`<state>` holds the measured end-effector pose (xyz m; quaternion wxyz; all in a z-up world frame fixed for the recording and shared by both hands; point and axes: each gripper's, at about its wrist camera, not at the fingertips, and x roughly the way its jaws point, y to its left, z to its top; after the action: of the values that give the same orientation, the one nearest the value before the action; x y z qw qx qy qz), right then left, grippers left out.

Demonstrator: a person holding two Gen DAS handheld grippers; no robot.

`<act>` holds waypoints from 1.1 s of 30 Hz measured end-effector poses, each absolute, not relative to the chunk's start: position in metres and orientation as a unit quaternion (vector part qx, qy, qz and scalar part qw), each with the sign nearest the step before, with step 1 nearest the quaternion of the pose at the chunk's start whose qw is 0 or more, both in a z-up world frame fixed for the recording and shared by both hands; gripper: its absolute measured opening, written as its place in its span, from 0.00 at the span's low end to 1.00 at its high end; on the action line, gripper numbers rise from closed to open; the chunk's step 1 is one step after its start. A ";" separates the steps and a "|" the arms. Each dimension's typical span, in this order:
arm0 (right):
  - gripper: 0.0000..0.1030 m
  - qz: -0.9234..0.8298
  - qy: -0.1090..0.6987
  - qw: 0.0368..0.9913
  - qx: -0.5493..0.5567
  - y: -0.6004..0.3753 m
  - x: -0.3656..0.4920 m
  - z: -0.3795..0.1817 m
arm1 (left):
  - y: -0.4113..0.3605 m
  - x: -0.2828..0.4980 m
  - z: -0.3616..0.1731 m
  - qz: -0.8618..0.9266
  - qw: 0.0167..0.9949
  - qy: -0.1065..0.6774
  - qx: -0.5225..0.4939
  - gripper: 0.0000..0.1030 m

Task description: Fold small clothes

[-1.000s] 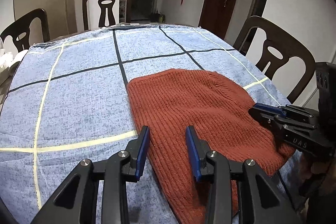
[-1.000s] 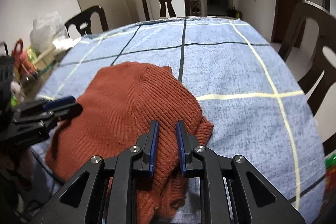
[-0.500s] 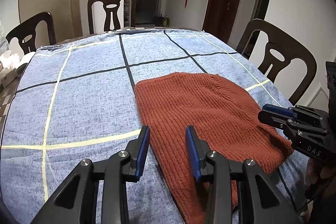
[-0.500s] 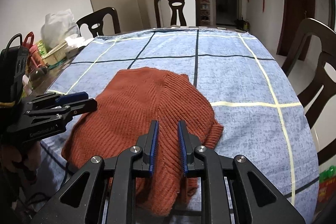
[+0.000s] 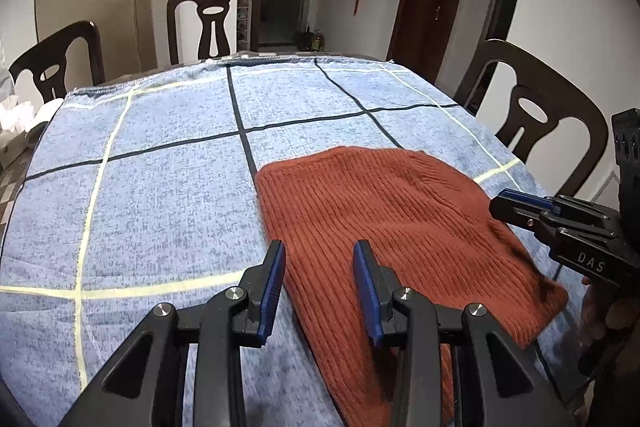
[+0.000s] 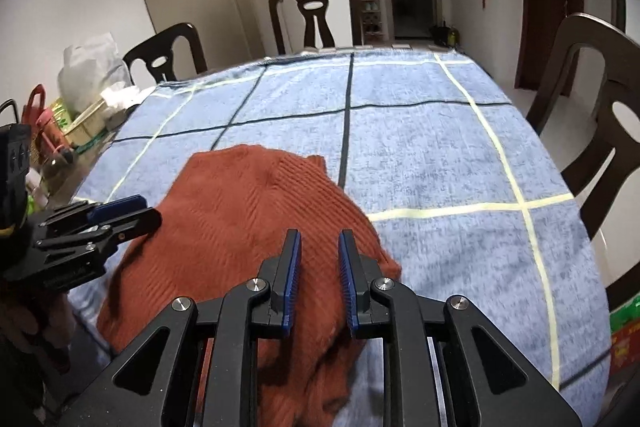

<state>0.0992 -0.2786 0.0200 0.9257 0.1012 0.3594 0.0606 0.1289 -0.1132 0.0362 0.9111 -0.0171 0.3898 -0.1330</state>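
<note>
A rust-red ribbed knit garment (image 5: 384,223) lies flat on the blue checked tablecloth (image 5: 160,195), near the table's front edge; it also shows in the right wrist view (image 6: 248,219). My left gripper (image 5: 319,255) is open and empty, hovering over the garment's left edge. My right gripper (image 6: 319,247) is open with a narrow gap, empty, above the garment's right part. Each gripper shows in the other's view: the right one (image 5: 516,205) at the garment's right side, the left one (image 6: 120,211) at its left side.
Dark wooden chairs (image 5: 214,23) stand around the table, one close at the right (image 5: 544,123). Bags and clutter (image 6: 88,79) sit beyond the table's left edge. The tablecloth (image 6: 440,163) stretches far and right of the garment.
Both grippers have pulled back and up from the garment. The right gripper's jaws have opened slightly. The garment lies flatter.
</note>
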 end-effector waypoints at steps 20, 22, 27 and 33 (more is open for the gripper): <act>0.40 0.105 0.364 0.900 0.214 -0.313 0.070 0.005 | -0.094 0.112 0.030 -0.159 0.901 0.398 -0.069 0.39; 0.40 0.115 0.374 0.889 0.238 -0.317 0.075 -0.003 | -0.093 0.116 0.027 -0.161 0.897 0.403 -0.082 0.41; 0.42 0.141 0.380 0.870 0.279 -0.325 0.077 -0.010 | -0.092 0.124 0.021 -0.166 0.889 0.413 -0.106 0.46; 0.42 0.149 0.377 0.866 0.293 -0.330 0.079 -0.013 | -0.102 0.130 0.016 -0.172 0.881 0.427 -0.110 0.51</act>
<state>0.0785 -0.3303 -0.0131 0.8661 0.2926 0.3770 0.1489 0.1302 -0.1019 0.0155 0.8807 -0.1097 0.4274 -0.1724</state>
